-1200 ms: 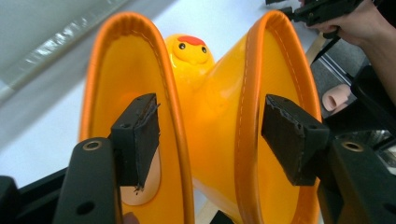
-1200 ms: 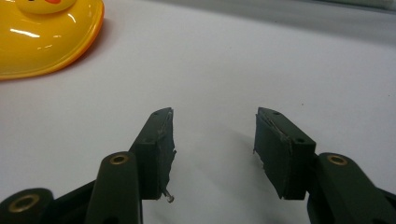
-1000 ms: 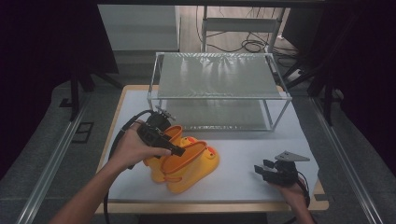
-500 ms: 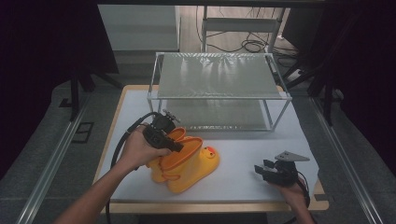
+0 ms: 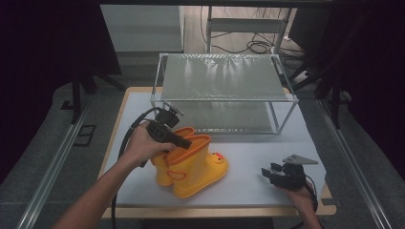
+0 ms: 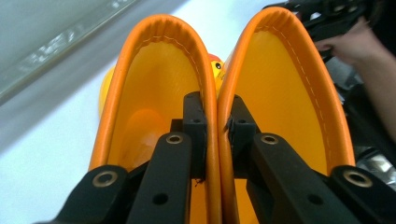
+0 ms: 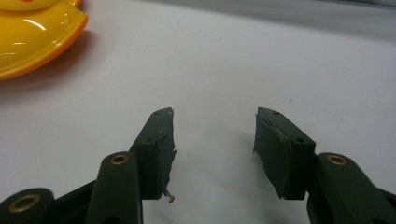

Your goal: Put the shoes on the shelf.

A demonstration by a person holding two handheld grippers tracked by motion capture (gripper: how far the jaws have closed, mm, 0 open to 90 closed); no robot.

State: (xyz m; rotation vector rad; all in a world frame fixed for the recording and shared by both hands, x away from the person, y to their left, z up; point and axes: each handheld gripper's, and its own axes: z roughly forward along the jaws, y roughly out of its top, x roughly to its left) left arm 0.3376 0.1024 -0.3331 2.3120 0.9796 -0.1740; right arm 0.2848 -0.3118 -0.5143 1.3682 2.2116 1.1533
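Yellow boots: a pair of rubber boots point(image 5: 191, 164) with orange rims and a small duck face stands upright on the white table point(image 5: 267, 157), near its front left part, in front of the shelf.
Grip: the left gripper point(image 6: 217, 126) has just been closing its jaws, and they now pinch the two inner walls of the boot shafts together, one jaw inside each boot; both boots are held as one.
Step in hand: I judge that the grasp is made and the pair is ready for lifting and carrying.
Next move: it calls for a straight lift, with the pinch kept firm, because the rubber walls are soft and one boot could slip out.
Right gripper: the right gripper point(image 5: 282, 174) rests low at the front right corner of the table, jaws apart, nothing between them, well apart from the boots.
Shelf: a metal wire shelf point(image 5: 222, 76) with two levels stands behind the boots; its front edge and upper level could stand in the way if the boots go there.
Around: cables point(image 5: 253, 46) lie on the floor behind the table.
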